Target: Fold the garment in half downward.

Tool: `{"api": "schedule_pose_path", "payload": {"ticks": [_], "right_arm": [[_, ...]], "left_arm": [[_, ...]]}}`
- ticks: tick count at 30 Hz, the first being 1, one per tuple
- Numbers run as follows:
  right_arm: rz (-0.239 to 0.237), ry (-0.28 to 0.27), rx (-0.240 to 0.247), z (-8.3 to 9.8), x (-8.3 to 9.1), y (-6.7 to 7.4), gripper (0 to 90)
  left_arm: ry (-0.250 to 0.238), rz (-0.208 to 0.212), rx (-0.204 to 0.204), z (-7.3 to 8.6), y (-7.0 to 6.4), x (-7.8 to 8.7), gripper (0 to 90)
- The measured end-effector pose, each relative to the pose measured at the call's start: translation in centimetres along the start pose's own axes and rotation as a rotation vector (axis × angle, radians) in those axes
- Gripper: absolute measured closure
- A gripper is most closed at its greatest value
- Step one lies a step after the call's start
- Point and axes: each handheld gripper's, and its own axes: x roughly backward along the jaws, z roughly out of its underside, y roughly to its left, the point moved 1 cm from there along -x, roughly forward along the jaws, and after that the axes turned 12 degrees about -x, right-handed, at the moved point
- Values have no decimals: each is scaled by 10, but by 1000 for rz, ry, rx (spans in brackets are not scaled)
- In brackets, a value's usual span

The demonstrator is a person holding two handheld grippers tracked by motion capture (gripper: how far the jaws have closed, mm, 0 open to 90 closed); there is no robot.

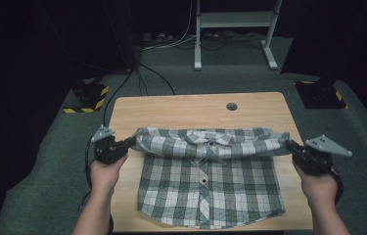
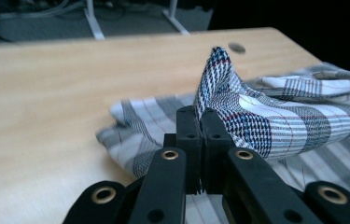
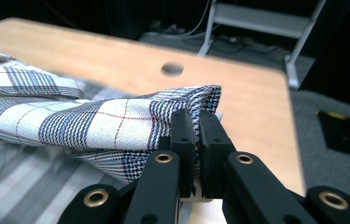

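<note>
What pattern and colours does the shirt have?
The shirt is plaid: white and dark blue-grey, with thin red lines. Best in the right gripper view.

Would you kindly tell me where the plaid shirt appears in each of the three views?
High view: the plaid shirt lies mid-table, its top edge stretched between both grippers.
Left gripper view: the shirt is at centre-right, a corner pinched in the jaws.
Right gripper view: the shirt is at left and centre, a corner pinched.
Shared landmark: the round hole in the table.
</note>
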Motion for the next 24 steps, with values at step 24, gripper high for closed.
{"api": "schedule_pose_path", "payload": {"ticks": [24], "right_arm": [[16,255,-19,137,-16,-7,857]], "left_arm": [[226,2,-2,124,-21,-27,868]]}}
